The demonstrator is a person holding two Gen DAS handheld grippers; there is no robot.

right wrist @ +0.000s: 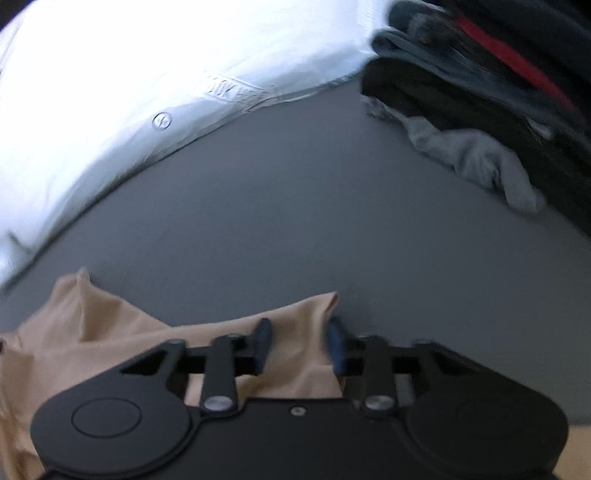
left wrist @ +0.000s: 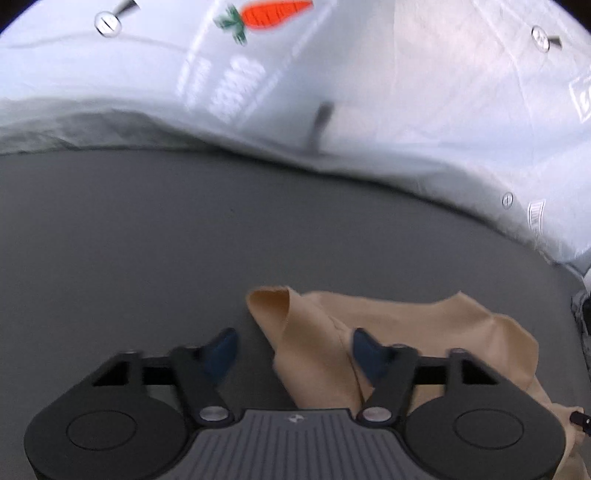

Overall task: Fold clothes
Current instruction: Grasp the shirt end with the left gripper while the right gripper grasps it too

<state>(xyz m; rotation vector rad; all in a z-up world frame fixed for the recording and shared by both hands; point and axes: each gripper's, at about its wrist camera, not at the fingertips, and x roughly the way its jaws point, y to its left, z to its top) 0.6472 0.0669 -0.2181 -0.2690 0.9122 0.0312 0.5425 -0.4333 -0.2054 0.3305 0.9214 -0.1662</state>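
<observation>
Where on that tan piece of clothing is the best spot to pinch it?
Probably the two raised corners of the tan garment. They stand up off the grey table, so each open gripper, left gripper and right gripper, can likely straddle one from behind and close on it.

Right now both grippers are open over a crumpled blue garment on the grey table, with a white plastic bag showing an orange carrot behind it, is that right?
Not quite: the crumpled garment is tan, not blue, as the left wrist view shows. Otherwise yes: the left gripper and right gripper are open over it on the grey table, with the white plastic bag and its orange carrot behind.
</observation>
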